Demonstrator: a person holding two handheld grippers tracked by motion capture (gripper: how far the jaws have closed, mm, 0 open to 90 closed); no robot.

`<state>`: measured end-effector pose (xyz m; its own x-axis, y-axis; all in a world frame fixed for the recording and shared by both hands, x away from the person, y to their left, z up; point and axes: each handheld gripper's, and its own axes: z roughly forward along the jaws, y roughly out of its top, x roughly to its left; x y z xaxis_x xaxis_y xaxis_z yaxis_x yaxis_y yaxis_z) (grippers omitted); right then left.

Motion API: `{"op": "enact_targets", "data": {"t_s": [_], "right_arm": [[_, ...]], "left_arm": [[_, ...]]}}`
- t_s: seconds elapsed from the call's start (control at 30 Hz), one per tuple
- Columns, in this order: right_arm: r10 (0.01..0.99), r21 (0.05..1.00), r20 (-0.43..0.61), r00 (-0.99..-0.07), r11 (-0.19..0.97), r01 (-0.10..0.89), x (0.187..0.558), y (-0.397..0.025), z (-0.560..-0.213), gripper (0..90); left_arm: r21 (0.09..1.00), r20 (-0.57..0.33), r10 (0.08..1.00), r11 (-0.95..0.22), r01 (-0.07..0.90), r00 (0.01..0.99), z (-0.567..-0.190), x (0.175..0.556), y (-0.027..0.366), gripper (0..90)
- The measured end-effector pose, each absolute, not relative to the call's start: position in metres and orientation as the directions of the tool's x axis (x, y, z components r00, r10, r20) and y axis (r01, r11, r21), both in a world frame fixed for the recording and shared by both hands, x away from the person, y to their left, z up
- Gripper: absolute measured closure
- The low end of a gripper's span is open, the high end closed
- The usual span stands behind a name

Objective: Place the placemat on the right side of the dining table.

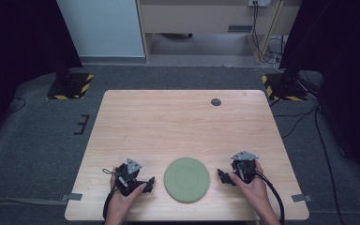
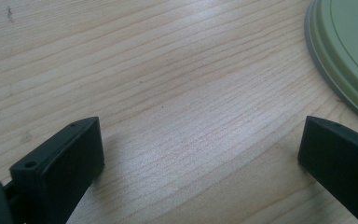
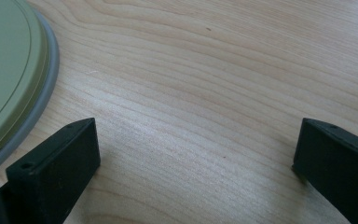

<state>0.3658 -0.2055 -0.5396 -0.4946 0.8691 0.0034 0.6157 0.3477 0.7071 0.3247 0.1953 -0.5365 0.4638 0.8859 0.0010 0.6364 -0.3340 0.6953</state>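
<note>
Plate (image 1: 186, 179) is seen lying flat near the front edge of the table (image 1: 178, 122), between the left gripper (image 1: 143, 183) and the right gripper (image 1: 226, 176), touched by neither. Both pairs of jaws are spread wide over bare wood (nothing is held), with the green rim just beside each. The approach step is judged to be in hand. For the next move, one gripper would need to be brought to the rim and closed on it
</note>
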Motion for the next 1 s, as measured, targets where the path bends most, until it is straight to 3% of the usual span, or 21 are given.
{"op": "enact_targets", "data": {"t_s": [0.13,0.27,1.0], "right_arm": [[0.862,0.706,0.006,-0.507,0.355,0.612,0.365,-0.205,-0.539,1.2],[0.855,0.715,0.005,-0.519,0.360,0.599,0.361,-0.204,-0.538,7.1],[0.748,0.749,-0.031,-0.663,0.457,0.480,0.327,-0.177,-0.522,6.6]], "left_arm": [[0.695,0.001,0.884,-0.337,0.635,0.468,-0.537,0.326,0.195,0.0],[0.698,0.004,0.885,-0.336,0.633,0.466,-0.536,0.325,0.195,0.0],[0.745,0.010,0.795,-0.411,0.526,0.607,-0.526,0.309,0.173,2.6]]}}
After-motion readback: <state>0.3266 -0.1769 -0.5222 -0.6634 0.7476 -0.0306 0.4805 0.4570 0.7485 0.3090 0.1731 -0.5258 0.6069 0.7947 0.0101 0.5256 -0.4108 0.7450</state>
